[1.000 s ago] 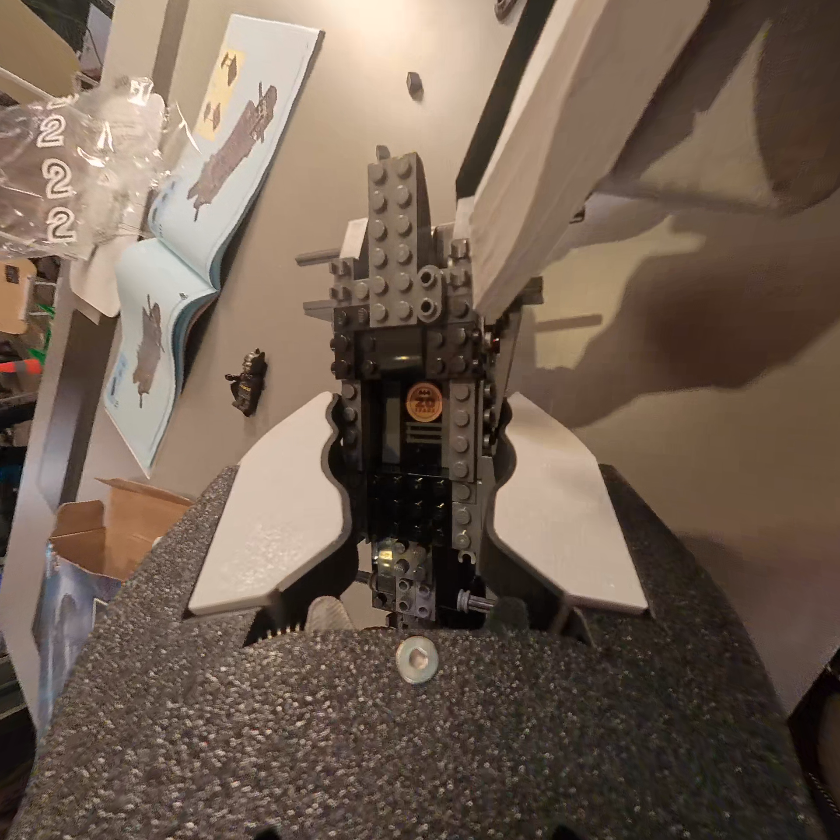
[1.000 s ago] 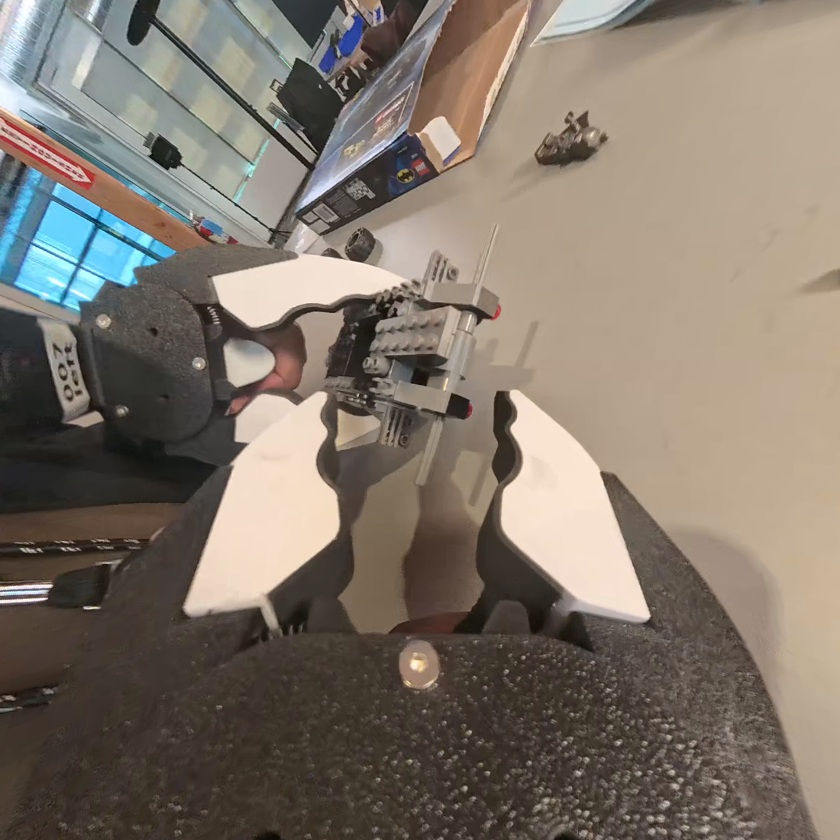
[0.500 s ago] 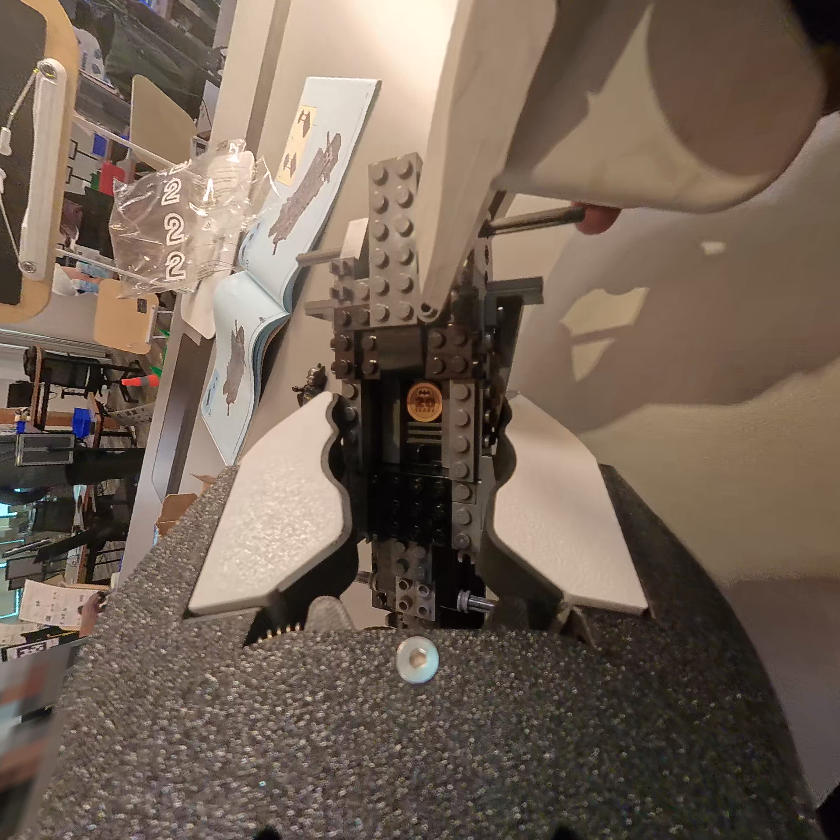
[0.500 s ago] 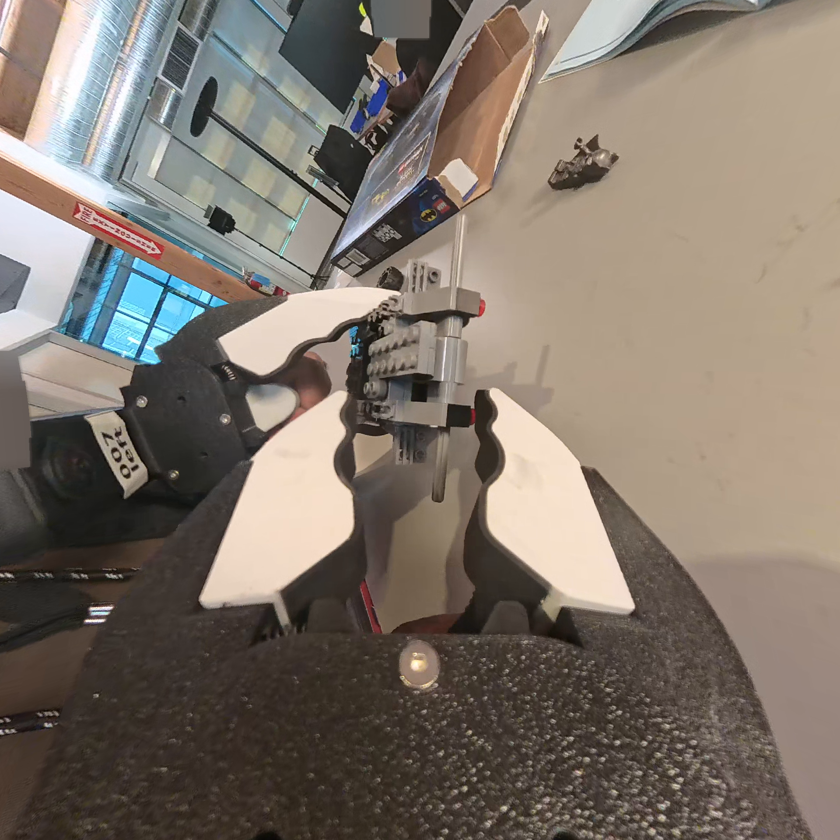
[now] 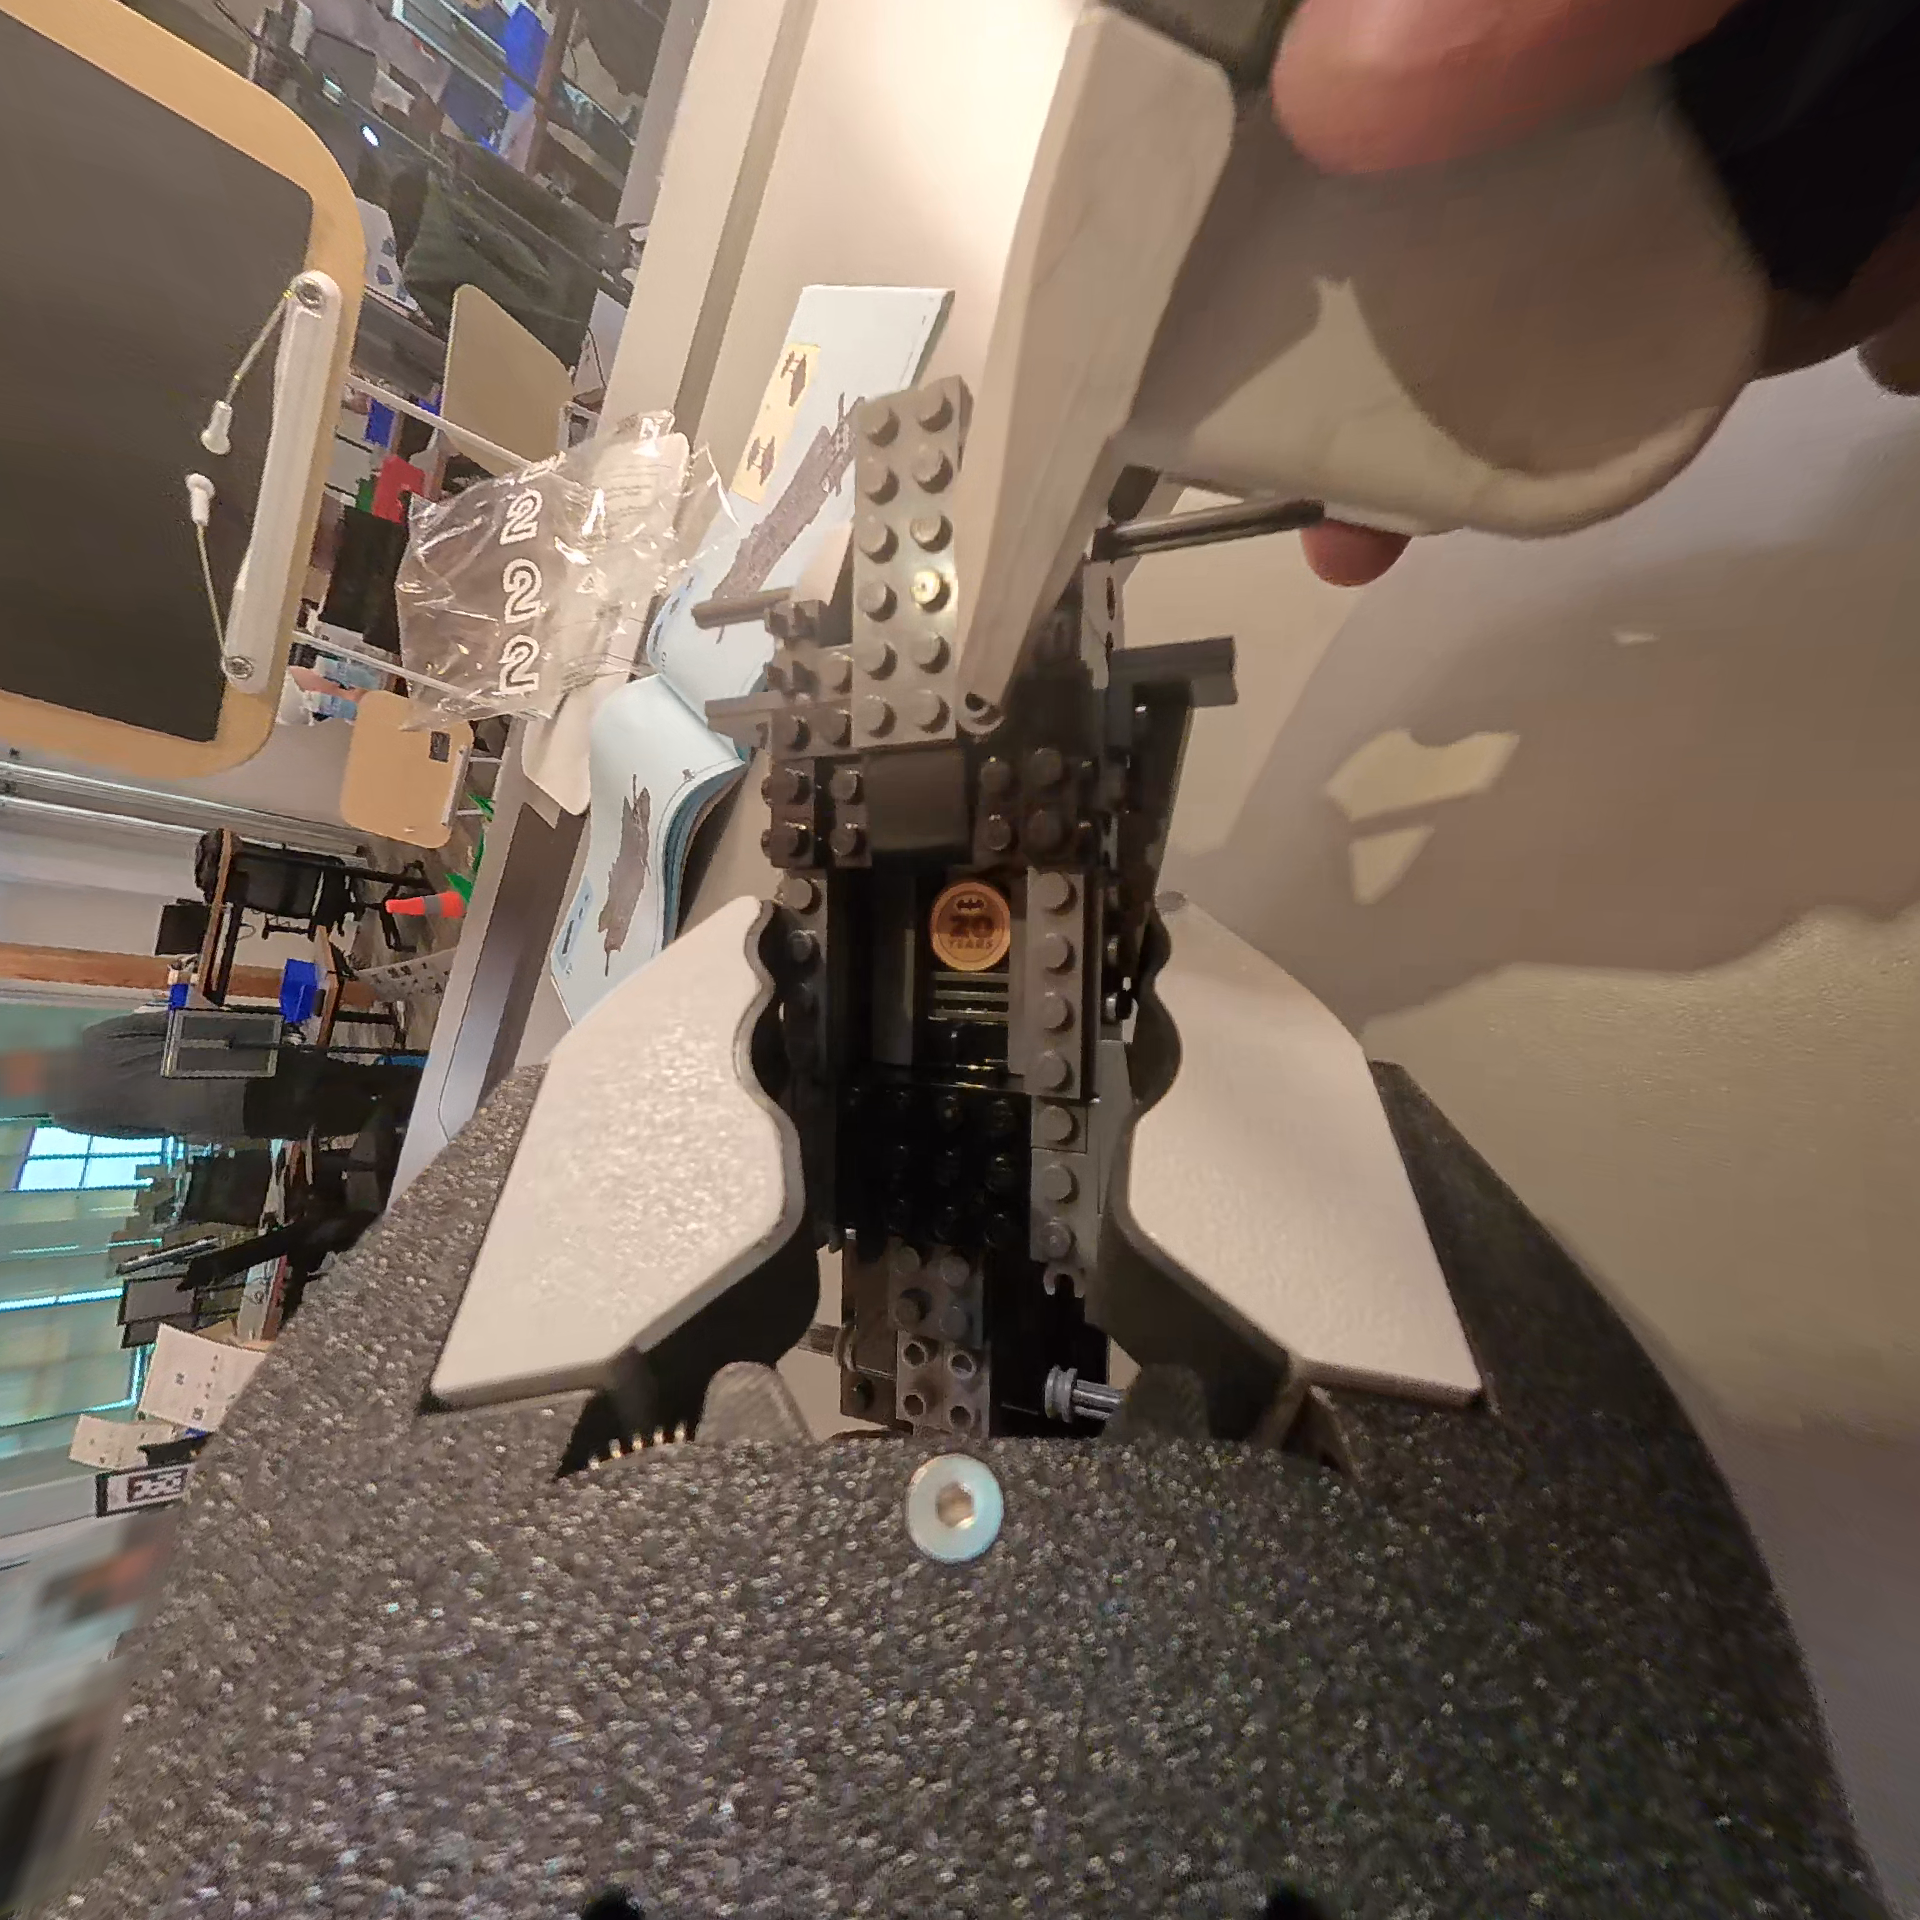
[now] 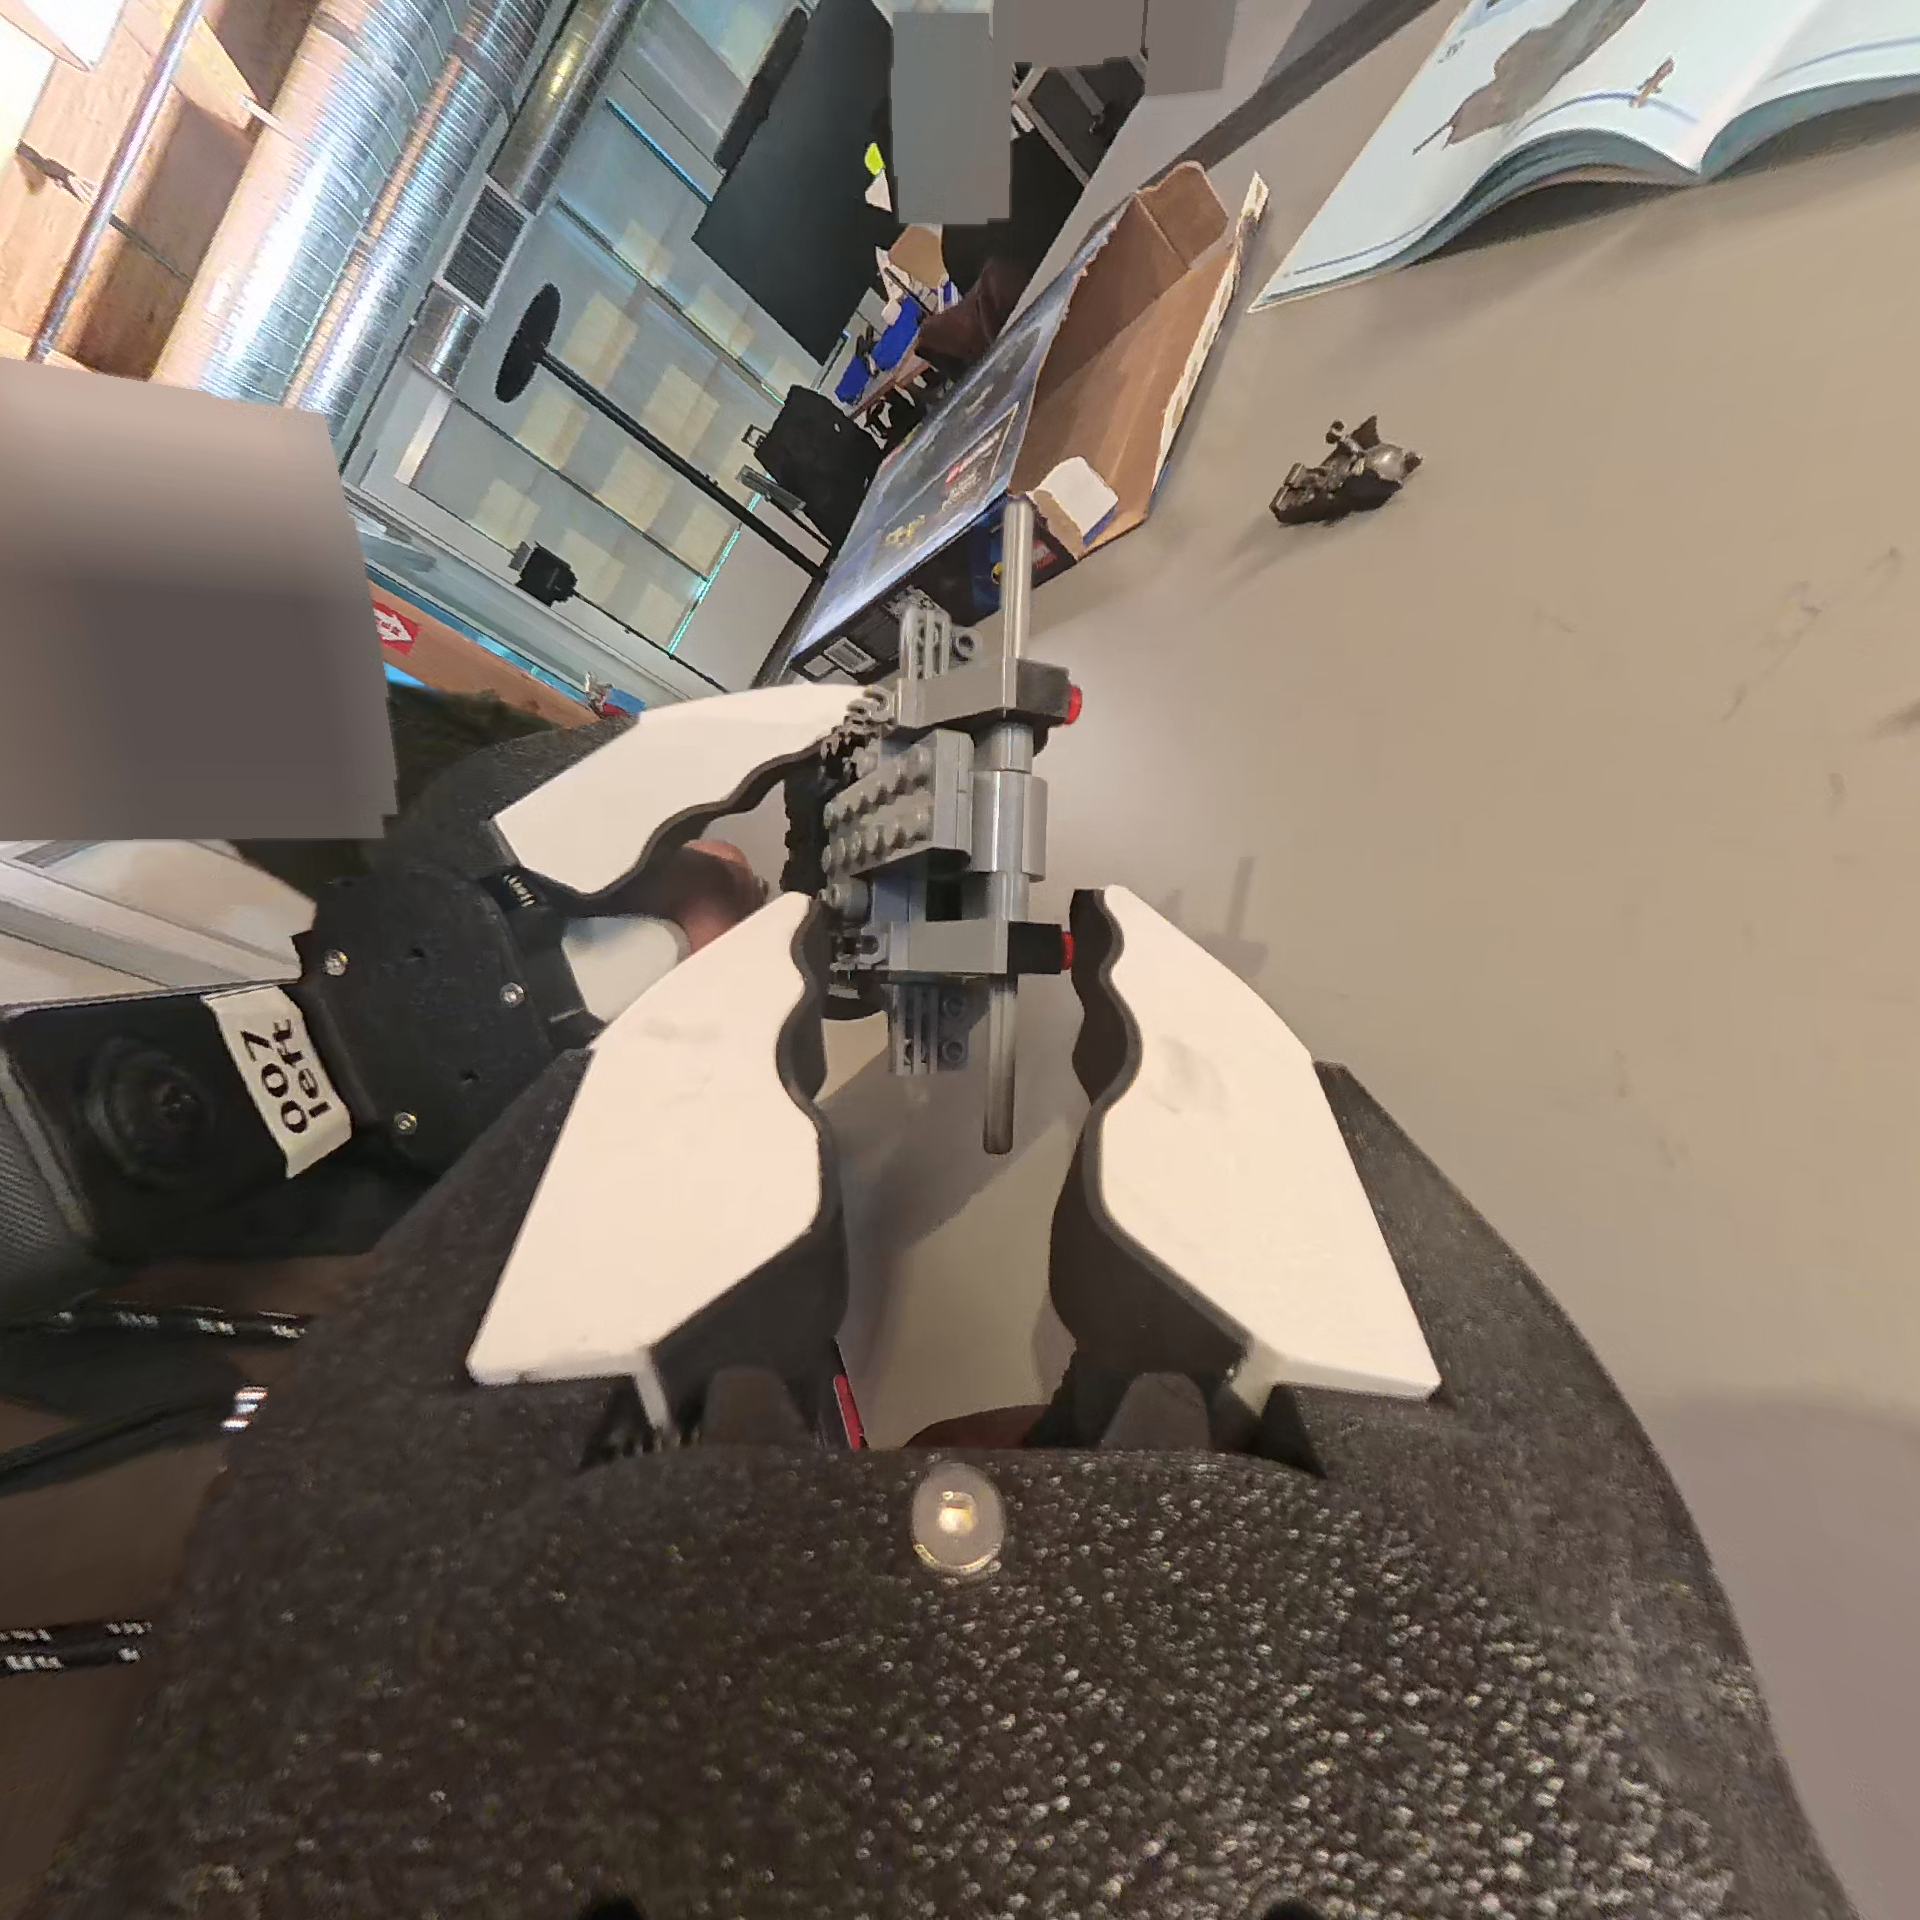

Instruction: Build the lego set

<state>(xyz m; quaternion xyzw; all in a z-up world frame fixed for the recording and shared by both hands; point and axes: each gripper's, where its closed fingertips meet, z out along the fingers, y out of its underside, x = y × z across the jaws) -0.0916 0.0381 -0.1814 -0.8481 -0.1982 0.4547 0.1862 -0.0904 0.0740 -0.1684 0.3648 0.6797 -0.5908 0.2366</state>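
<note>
My left gripper (image 5: 966, 914) is shut on a grey and black brick model (image 5: 935, 790); both pads press its sides and it juts forward between them. In the right wrist view the same model (image 6: 914, 810) sticks out from the left gripper's white finger (image 6: 665, 790), with a long grey axle (image 6: 1013, 623) running through its front end. My right gripper (image 6: 945, 904) is closed on that front end: one pad is on the grey studs, the other on a red-tipped pin (image 6: 1065, 943). In the left wrist view the right gripper's finger (image 5: 1081, 364) lies against the model's top plates.
An open pale-blue instruction booklet (image 6: 1558, 125) lies on the grey table (image 6: 1558, 935), and also shows in the left wrist view (image 5: 655, 862). Near it are a clear plastic bag (image 5: 520, 582), an open cardboard box (image 6: 1122, 343) and a small dark brick piece (image 6: 1340, 483). There is about 4 cm between the tips of the two grippers.
My right gripper's fingers moved in and narrowed around the model's front end until both pads touch it. The left gripper kept its hold while both tilted.
</note>
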